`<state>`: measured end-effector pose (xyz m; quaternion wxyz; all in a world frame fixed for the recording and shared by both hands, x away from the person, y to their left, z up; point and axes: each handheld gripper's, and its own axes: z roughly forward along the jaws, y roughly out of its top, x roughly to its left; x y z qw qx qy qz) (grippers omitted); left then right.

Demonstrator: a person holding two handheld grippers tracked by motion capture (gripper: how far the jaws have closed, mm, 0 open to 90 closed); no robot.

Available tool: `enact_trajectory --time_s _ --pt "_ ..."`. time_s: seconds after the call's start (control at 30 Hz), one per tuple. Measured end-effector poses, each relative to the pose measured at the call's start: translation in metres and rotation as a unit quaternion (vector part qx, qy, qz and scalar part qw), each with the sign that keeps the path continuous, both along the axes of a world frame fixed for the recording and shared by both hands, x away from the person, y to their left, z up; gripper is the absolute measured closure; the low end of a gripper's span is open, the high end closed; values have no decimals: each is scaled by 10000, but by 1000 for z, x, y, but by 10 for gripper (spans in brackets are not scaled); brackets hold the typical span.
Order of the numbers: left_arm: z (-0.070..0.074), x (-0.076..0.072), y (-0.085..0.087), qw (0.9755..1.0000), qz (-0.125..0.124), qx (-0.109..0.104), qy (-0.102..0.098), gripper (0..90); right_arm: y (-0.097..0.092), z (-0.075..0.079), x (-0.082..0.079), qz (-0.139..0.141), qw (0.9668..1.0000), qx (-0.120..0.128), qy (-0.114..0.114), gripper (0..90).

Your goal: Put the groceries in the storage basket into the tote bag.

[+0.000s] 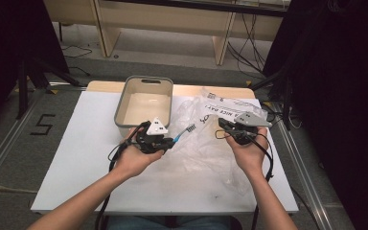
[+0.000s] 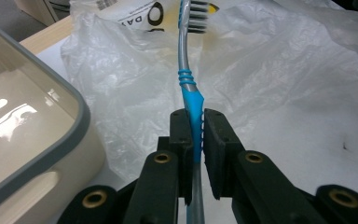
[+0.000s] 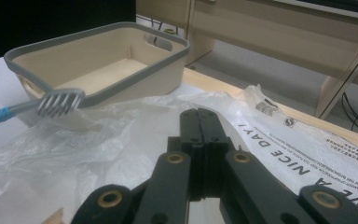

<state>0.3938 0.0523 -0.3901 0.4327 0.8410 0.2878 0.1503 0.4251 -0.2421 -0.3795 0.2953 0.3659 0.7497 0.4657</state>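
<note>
The blue and grey plastic toothbrush (image 2: 189, 95) runs up the centre of the left gripper view, its blue handle clamped between the black jaws of the left hand-held gripper (image 2: 194, 133) and its bristled head (image 2: 196, 16) reaching the top edge of the frame over the plastic. In the high view the same toothbrush (image 1: 182, 132) sticks out to the right of the left hand-held gripper (image 1: 165, 143), near the middle of the frame, held clear above the table.

The right hand-held gripper (image 3: 200, 133) has its jaws pressed flat together with nothing between them; in the high view it (image 1: 224, 125) sits right of centre, over the plastic bag, well apart from the toothbrush.

The crumpled clear plastic bag with black printed lettering (image 1: 211, 139) spreads across the centre and right of the white table (image 1: 76, 163). A beige rectangular plastic bin with a grey rim (image 1: 143, 100) stands just above the left hand-held gripper in the high view, at the far edge of the table, touching the bag's left side. In the right gripper view the toothbrush head (image 3: 60, 103) shows at the left, in front of that bin (image 3: 135, 70).
</note>
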Motion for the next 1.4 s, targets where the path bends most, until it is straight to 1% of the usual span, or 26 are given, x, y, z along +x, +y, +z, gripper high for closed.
enact_trajectory --time_s 0.23,0.4,0.53,0.67,0.83,0.93,1.03,1.23,1.33,1.4 --pt "-6 -9 -12 9998 -157 93 74 819 1 0 0 4 10000 5 -8 900" --pt "-12 -11 -22 9996 -197 100 177 818 1 0 0 -2 10000 3 -5 900" --pt "-16 -12 -31 9993 -213 178 235 818 1 0 0 9 10000 3 -5 900" --pt "-20 -9 -38 9991 -195 212 314 818 1 0 -1 5 10000 4 -10 900" --pt "-26 -2 -48 9988 -113 236 417 818 1 0 -1 11 10000 8 -6 900" --pt "-30 2 -54 9987 -71 253 448 818 1 0 -1 15 10000 6 -5 900" --pt "-31 4 -60 9985 -79 258 472 818 2 0 -1 21 10000 7 1 900" --pt "-33 11 -72 9985 24 251 489 818 2 0 -1 31 10000 11 -5 900" --pt "-35 16 -78 9986 101 260 455 818 3 0 -2 44 10000 9 3 900" --pt "-38 20 -82 9985 135 312 435 818 3 0 -2 50 10000 11 5 900"
